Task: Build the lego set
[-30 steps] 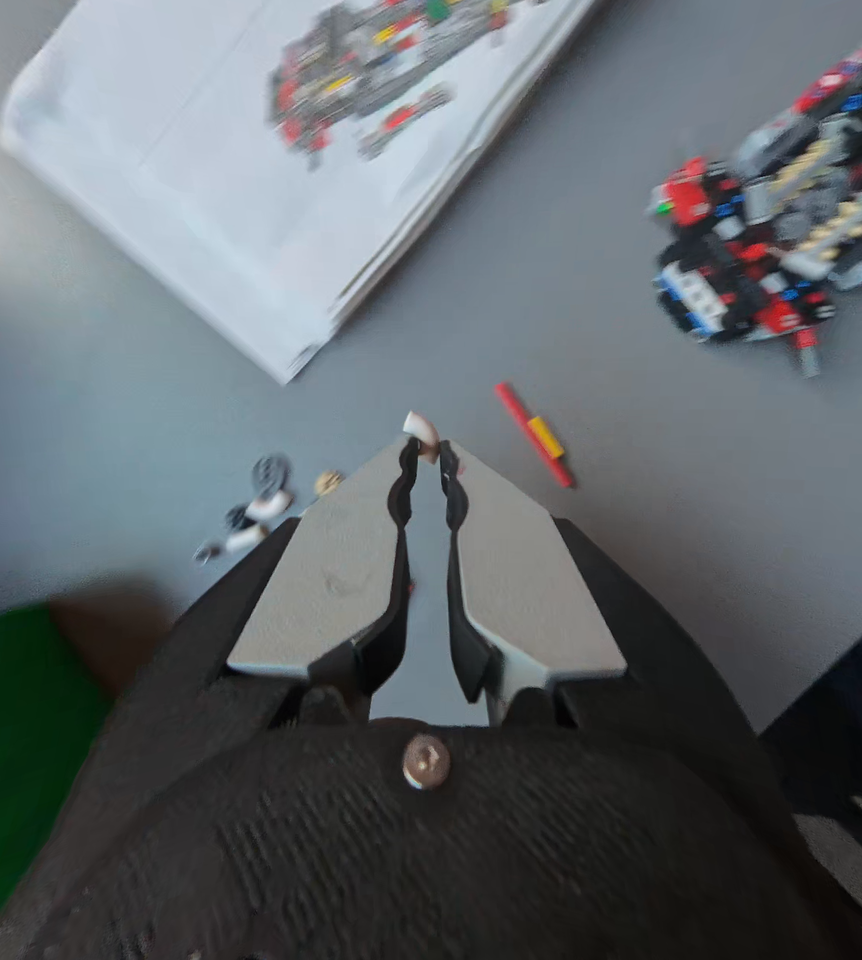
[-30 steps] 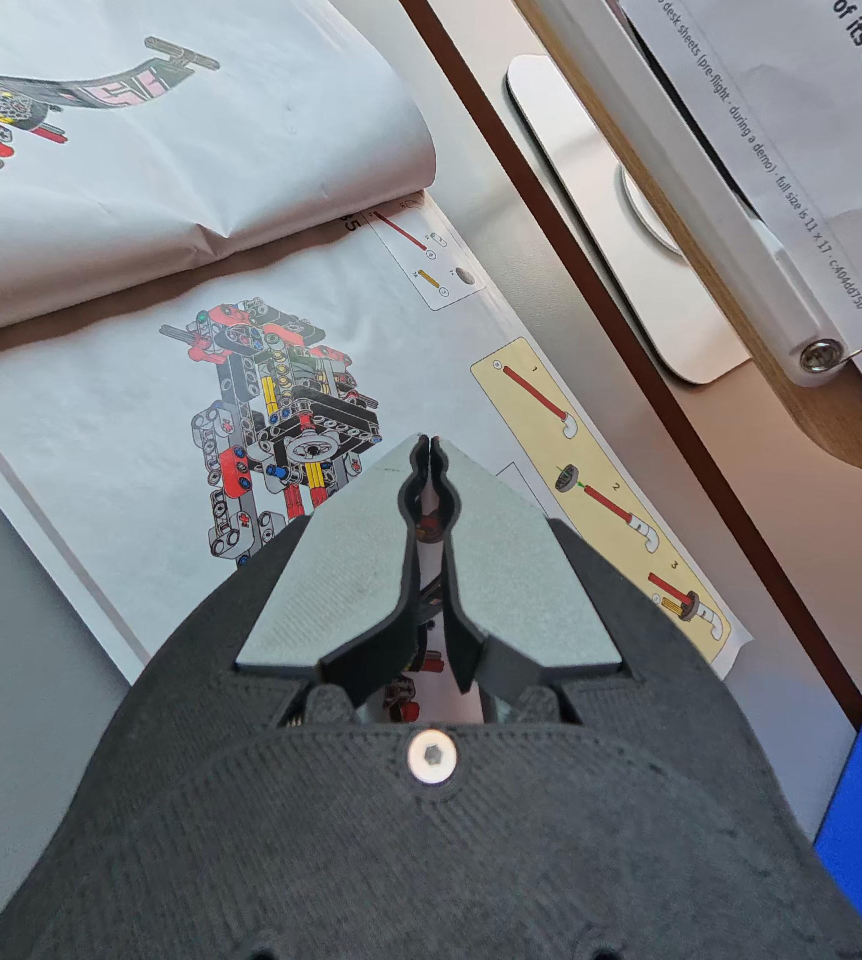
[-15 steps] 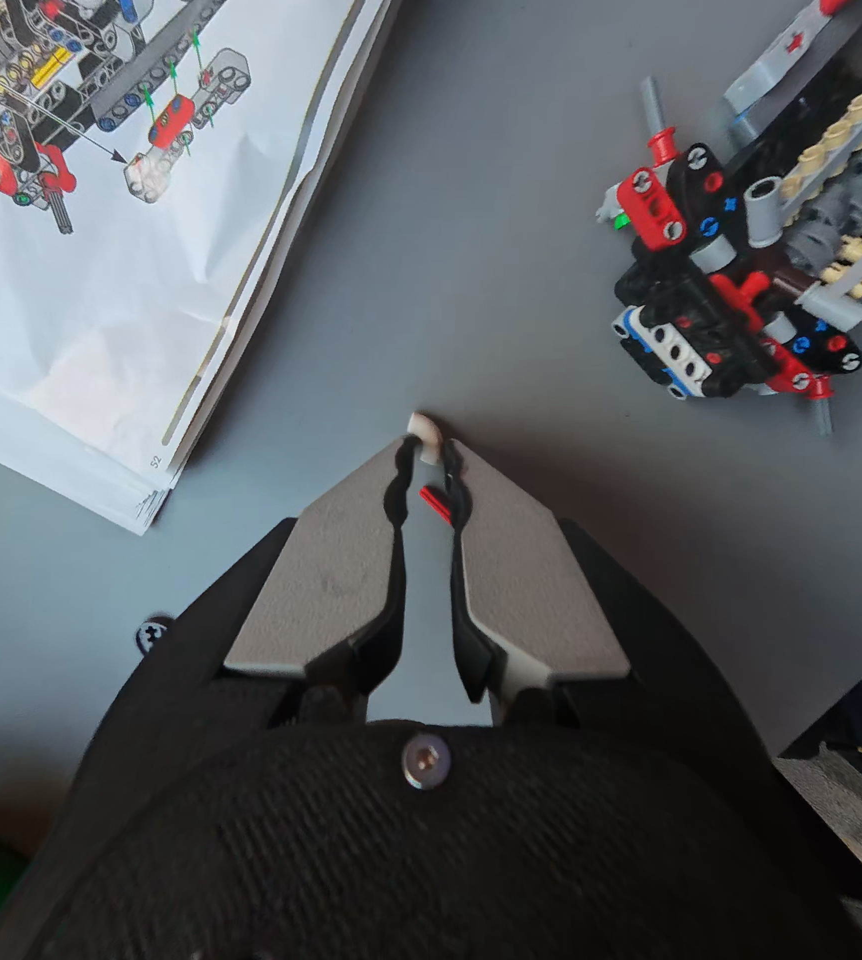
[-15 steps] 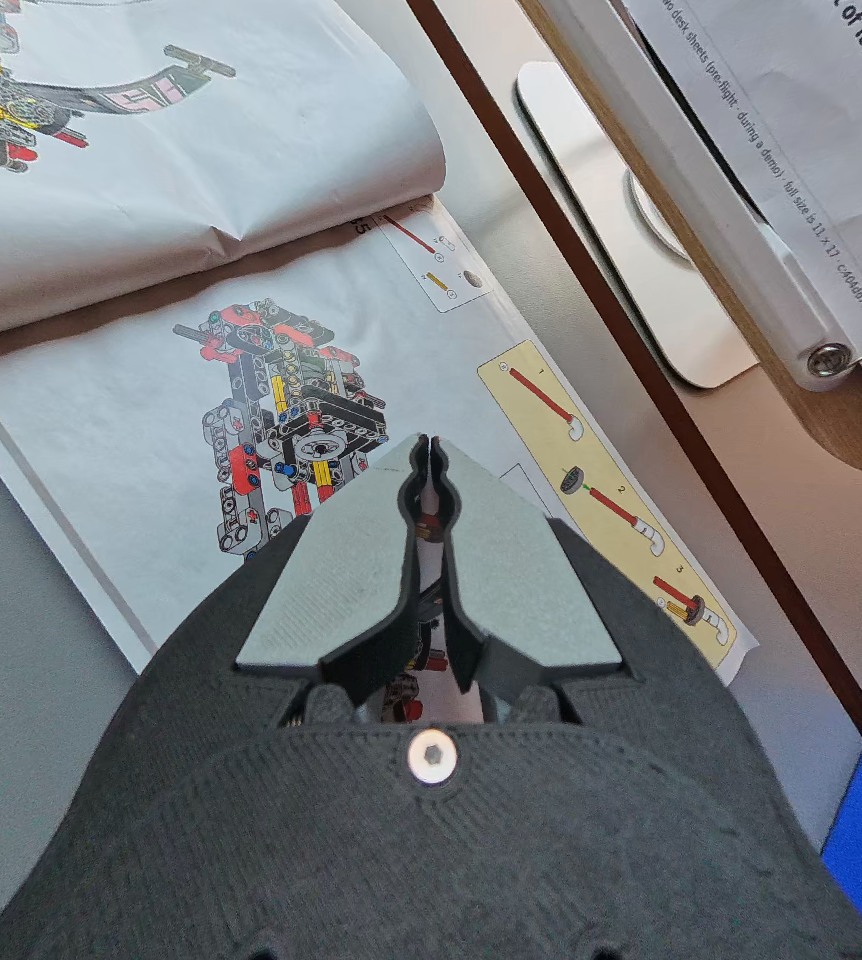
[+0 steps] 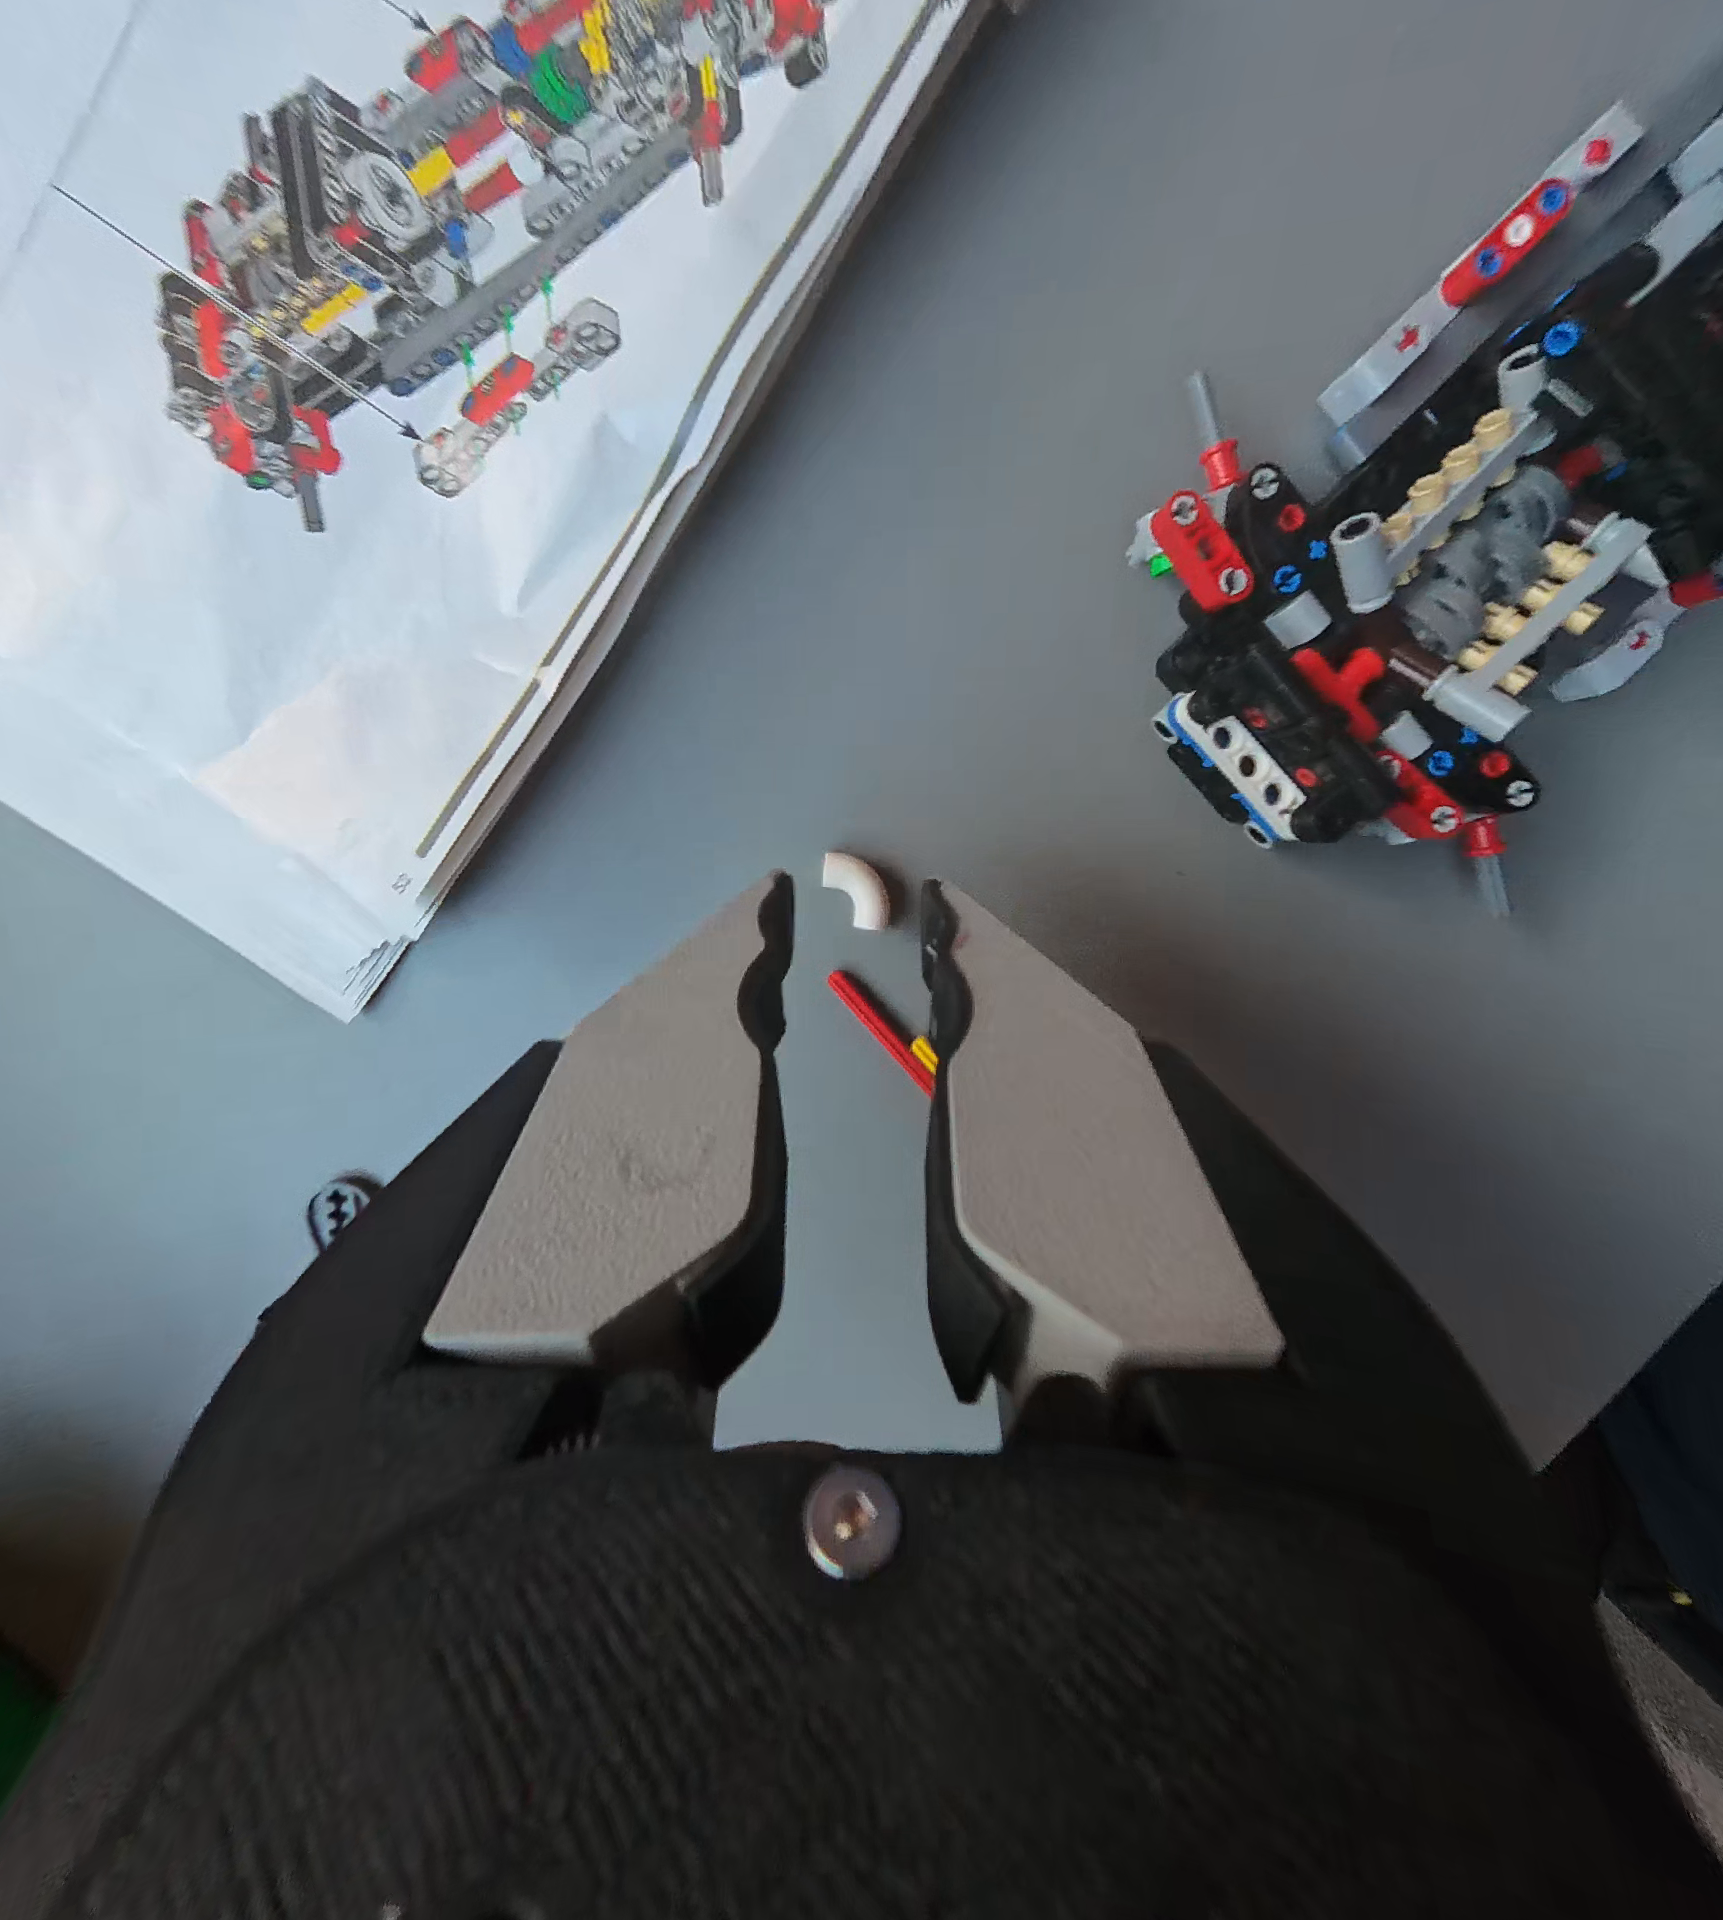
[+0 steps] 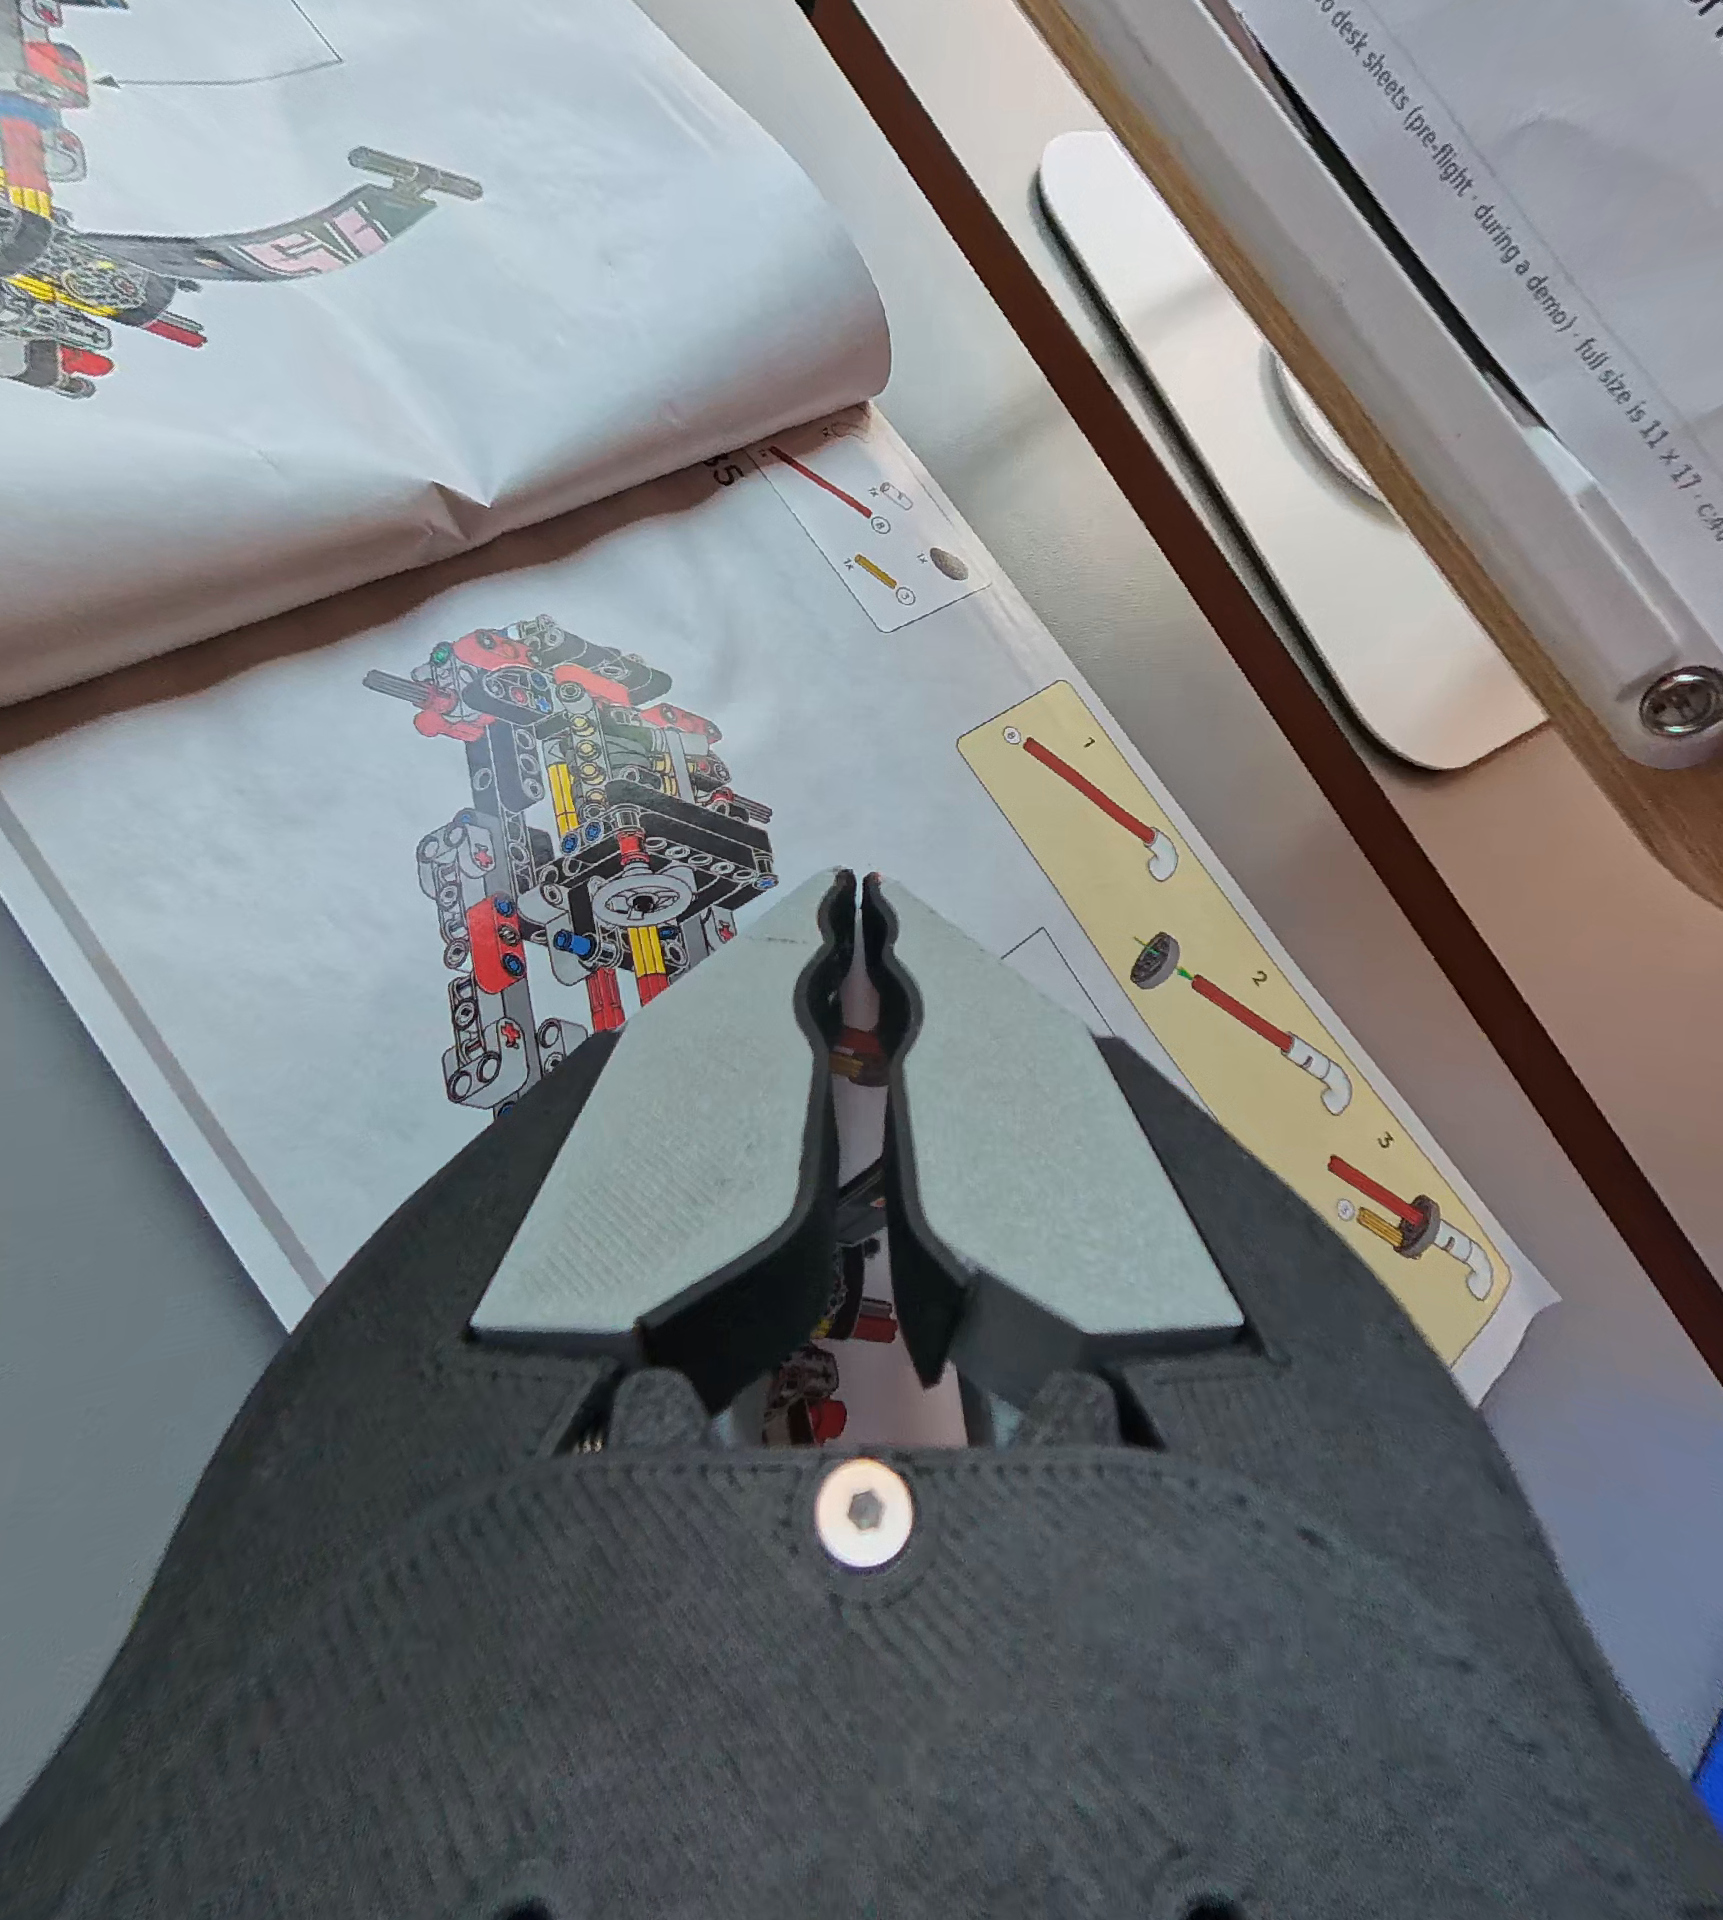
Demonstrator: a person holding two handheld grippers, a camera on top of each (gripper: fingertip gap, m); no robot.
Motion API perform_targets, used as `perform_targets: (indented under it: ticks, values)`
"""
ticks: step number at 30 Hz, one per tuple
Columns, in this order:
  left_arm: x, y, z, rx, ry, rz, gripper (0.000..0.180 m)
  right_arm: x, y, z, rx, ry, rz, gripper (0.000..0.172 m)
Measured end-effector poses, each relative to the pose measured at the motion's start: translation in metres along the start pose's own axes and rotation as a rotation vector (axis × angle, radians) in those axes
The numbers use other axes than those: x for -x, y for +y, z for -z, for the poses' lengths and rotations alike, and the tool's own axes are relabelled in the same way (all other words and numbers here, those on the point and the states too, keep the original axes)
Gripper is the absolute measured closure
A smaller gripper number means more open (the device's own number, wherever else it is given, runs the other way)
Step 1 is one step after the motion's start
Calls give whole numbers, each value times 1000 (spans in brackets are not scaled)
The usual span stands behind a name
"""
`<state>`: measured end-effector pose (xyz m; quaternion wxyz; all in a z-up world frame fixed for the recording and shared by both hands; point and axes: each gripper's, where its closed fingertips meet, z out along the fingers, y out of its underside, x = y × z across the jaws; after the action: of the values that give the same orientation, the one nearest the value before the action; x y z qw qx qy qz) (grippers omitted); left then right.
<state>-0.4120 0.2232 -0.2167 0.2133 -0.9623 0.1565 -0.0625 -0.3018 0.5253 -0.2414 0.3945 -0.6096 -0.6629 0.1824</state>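
I've got my left gripper point(image 5: 855, 902) low over the grey tabletop point(image 5: 940, 520), fingers spread with nothing pinched. The white elbow piece point(image 5: 857, 888) lies loose between the tips, clear of both. Just behind that elbow, a red axle point(image 5: 878, 1023) with a yellow band runs under the right finger. Further right of the elbow stands the brick model point(image 5: 1459, 603); to its left, the instruction booklet point(image 5: 421, 520). My right gripper point(image 6: 858, 883) has its fingers pressed together, bare, over the booklet's open page point(image 6: 265, 831).
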Motion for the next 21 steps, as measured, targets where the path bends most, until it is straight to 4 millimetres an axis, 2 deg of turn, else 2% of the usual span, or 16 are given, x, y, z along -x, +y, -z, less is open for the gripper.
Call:
perform_targets:
  ticks: [3,6,10,13,17,21]
  values:
    - [7,-1,18,-52,-51,15,158,0,0,0,1,-10,-11,172]
    - [22,9,40,-70,-121,53,159,0,0,0,1,-12,-14,172]
    - [53,36,77,-91,-218,159,159,0,0,0,3,-6,-4,172]
    - [71,64,95,-65,-299,206,161,0,1,-1,6,1,1,172]
    - [77,91,90,-60,-275,270,164,-1,0,0,5,15,7,172]
    - [74,102,69,-25,-220,242,166,-1,1,-1,11,28,19,172]
